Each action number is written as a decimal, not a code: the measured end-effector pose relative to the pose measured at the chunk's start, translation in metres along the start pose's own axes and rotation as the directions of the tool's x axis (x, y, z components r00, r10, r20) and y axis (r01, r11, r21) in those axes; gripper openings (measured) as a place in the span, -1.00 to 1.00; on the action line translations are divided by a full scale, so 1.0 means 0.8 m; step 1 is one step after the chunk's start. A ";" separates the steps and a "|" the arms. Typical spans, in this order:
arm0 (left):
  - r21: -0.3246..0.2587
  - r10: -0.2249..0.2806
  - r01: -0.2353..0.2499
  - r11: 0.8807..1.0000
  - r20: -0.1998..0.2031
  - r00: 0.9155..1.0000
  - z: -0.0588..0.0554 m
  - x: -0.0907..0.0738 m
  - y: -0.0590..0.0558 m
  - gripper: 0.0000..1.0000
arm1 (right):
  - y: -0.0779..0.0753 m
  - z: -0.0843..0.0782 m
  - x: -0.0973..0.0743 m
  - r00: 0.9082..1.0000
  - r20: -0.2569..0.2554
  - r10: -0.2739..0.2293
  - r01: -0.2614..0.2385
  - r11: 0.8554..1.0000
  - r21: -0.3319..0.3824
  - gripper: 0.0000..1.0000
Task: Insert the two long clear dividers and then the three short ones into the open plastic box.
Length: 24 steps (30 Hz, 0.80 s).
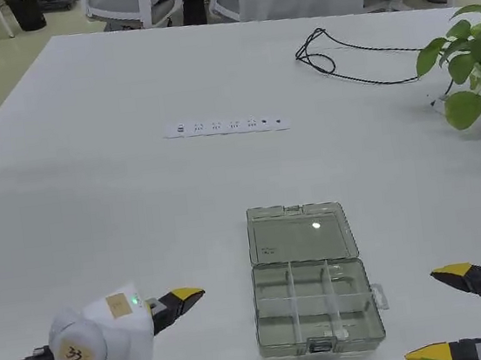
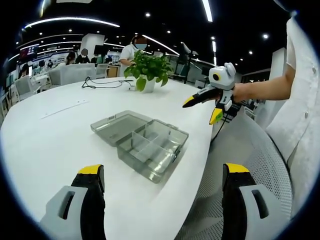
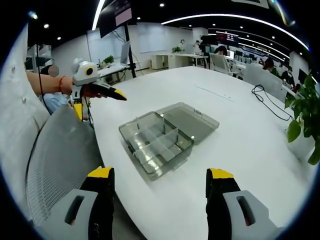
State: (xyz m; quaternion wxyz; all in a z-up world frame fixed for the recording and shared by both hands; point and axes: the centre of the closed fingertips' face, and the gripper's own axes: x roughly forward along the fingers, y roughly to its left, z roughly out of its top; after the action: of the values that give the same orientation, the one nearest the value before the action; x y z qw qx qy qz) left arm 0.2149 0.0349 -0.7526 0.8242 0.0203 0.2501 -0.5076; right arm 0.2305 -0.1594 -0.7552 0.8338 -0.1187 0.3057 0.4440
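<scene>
Left gripper (image 2: 162, 170) jaws apart, empty; right gripper (image 3: 161, 173) jaws also apart, empty. Open box (image 1: 322, 343), dividers (image 1: 327, 285) seated inside, lies on bench (image 1: 95, 207) between the two grippers.

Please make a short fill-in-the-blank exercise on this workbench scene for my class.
The box has its lid ___.
Clear ___ already stand inside the box.
The left tongs and right tongs hold ___.
A black cable lies near the green ___.
Missing words: open; dividers; nothing; plant.
</scene>
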 end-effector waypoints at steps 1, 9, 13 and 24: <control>-0.001 -0.001 0.001 1.000 0.000 1.000 0.000 0.000 0.000 1.00 | 0.000 0.000 0.000 1.000 0.001 0.001 -0.001 1.000 -0.001 0.51; 0.004 0.000 0.000 1.000 0.000 1.000 0.000 0.000 -0.002 1.00 | 0.001 0.001 -0.001 1.000 -0.001 0.003 -0.003 1.000 -0.006 0.51; 0.003 0.000 0.000 1.000 -0.001 1.000 -0.001 0.000 -0.001 1.00 | 0.000 0.000 -0.002 1.000 -0.003 0.000 0.000 1.000 -0.007 0.50; 0.003 -0.004 0.004 1.000 0.004 1.000 0.000 0.001 -0.001 1.00 | 0.001 0.002 -0.001 1.000 0.000 -0.001 0.001 1.000 -0.005 0.50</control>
State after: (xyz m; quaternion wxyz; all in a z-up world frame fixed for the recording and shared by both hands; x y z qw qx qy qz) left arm 0.2146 0.0336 -0.7529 0.8238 0.0200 0.2475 -0.5097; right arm 0.2297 -0.1586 -0.7537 0.8338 -0.1211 0.3047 0.4442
